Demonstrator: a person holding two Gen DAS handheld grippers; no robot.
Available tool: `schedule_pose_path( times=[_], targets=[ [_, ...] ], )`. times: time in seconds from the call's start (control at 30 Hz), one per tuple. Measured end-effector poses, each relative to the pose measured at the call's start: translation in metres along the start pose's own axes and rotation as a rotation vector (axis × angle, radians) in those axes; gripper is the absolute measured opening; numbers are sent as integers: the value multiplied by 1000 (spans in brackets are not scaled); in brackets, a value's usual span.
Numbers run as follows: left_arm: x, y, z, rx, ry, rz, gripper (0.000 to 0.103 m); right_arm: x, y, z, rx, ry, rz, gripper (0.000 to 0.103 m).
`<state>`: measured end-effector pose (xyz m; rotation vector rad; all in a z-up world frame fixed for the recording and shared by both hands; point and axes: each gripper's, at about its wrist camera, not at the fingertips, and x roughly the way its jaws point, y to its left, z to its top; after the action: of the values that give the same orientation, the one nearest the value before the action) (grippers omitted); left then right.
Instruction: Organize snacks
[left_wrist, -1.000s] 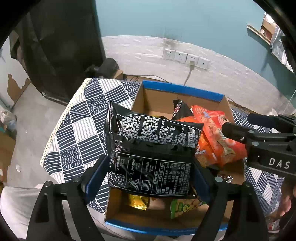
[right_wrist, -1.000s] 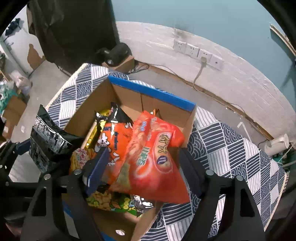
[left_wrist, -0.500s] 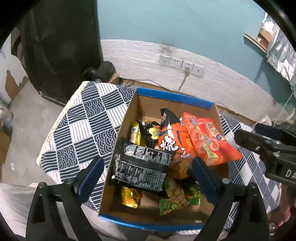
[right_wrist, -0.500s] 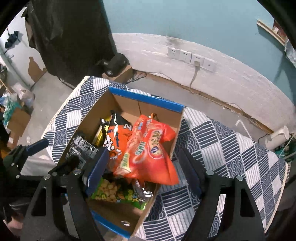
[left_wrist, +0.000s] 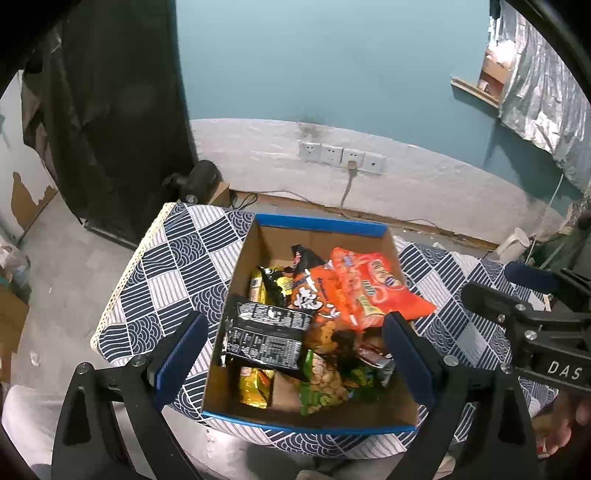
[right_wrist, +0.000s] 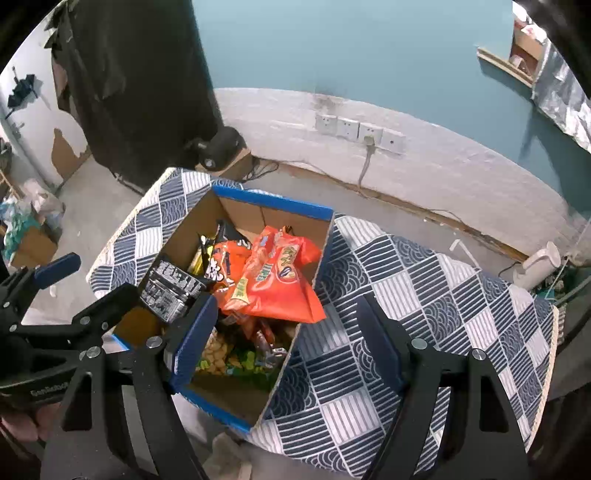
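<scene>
**Both tools released above the snack box**

Standing at the left end of the tabletop (right_wrist: 424, 295), near its left and near edges: cardboard box (left_wrist: 314, 230) with blue rim, top open. Wide bare checked cloth to the right of the box. Beyond the far edge, white wall with sockets (left_wrist: 341, 157); white kettle (right_wrist: 539, 264) at far right.

Left tool (left_wrist: 291, 354) spread wide, holding nothing, hanging over the near half of the box. Right tool (right_wrist: 284, 343) also spread, empty, over the box's right wall.

Inside: black packet (left_wrist: 266, 336) on the left, directly between the left tool's fingers (left_wrist: 181, 354); orange bag (left_wrist: 373, 291) on top at right, green peanut bag (left_wrist: 321, 387) near.
</scene>
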<state>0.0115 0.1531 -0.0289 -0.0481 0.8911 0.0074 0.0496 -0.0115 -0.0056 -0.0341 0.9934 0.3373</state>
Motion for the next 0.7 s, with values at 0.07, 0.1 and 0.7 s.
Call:
schedule_pose_path(
  times=[0.07, 0.1, 0.7],
  targets=[
    [-5, -4, 0, 6, -10, -4, 96, -8, -3, 0, 9, -17, 4, 79],
    [-7, -6, -1, 6, -14, -5, 96, -12, -4, -1, 11, -27, 7, 79],
    [-20, -39, -1, 60, -27, -19, 97, -59, -32, -15, 28, -122, -7, 80]
  ],
)
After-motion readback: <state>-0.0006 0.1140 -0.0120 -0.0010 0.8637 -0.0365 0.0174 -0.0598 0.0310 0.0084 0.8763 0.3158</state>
